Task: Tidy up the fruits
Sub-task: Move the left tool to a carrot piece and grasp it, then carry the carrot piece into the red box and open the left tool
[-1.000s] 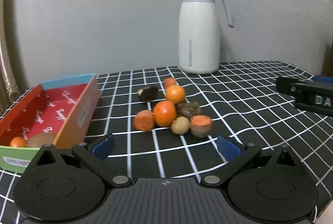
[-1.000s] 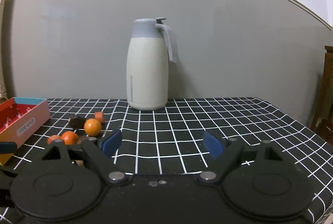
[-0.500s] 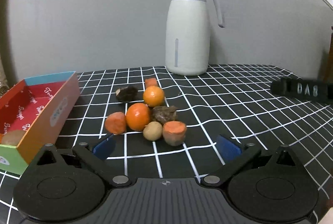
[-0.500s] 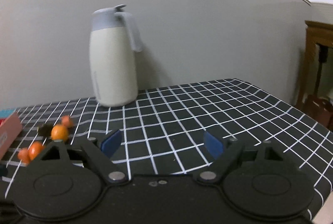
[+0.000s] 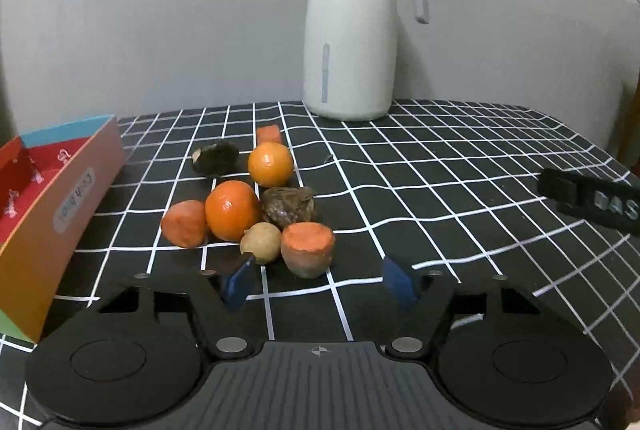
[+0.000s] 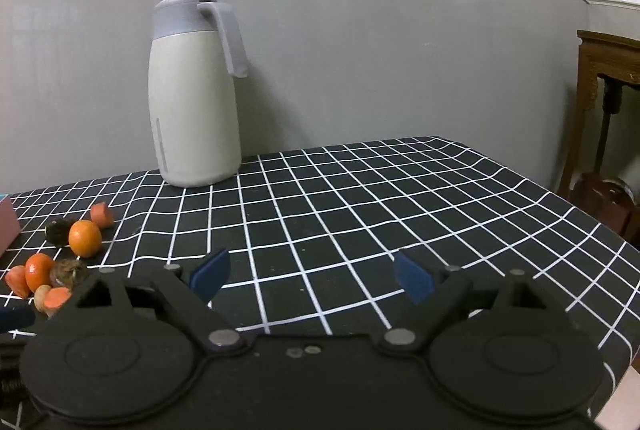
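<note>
Closing left tongs (image 5: 320,280) empty, just short of cut carrot stub (image 5: 307,248) in fruit pile on checked desk (image 5: 440,166) beside box (image 5: 68,206); holding right tongs (image 6: 312,276) released, empty

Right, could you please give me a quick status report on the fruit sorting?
Left hand-held gripper closing, nothing between pads. Right hand-held gripper open, empty. Cut orange carrot stub just ahead of left. Small tan potato crowds it.
</note>
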A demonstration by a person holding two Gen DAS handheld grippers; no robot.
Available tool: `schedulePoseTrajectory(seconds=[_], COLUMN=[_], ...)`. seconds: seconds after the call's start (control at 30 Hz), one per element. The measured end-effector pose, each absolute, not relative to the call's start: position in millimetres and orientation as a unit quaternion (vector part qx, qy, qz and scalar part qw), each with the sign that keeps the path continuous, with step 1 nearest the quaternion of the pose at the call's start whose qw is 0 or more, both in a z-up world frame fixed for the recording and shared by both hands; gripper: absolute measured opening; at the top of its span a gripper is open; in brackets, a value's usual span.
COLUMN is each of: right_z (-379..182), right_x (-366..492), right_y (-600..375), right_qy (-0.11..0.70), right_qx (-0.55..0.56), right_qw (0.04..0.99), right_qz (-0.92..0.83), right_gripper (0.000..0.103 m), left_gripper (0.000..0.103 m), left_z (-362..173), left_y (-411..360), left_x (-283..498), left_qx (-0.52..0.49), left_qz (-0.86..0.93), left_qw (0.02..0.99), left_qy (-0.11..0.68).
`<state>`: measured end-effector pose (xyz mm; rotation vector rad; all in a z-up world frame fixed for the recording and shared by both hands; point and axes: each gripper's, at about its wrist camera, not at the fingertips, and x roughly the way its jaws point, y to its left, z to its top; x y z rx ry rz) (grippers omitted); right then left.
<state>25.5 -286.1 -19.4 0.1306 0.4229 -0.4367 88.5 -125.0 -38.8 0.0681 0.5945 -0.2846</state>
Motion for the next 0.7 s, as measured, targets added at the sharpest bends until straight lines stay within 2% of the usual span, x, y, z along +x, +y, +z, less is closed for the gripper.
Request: schedulePoseTrajectory(seconds=[0.2, 0.4, 0.7], right_z=[-21, -21, -22], right_x=[25, 27, 36], right_y=[-287, -285, -274], right_qy=[0.210, 0.213, 0.222], right_qx=[0.061, 0.057, 0.052], right_qw=[0.951, 0.951, 0.953], right_qz=[-0.218, -0.215, -0.198], right_gripper=[0.089, 0.089, 0.089], left_gripper=[0.041, 0.031, 0.031], left_z=[-44, -44, -38], left_y=[-123, -124, -116], left_x=[107, 112, 102], left_qx=[0.031, 0.032, 0.039], left_qz=[-0.132, -0.131, -0.141], left_qw=[0.940, 0.940, 0.942], left_qy=[0.313, 0.312, 0.302])
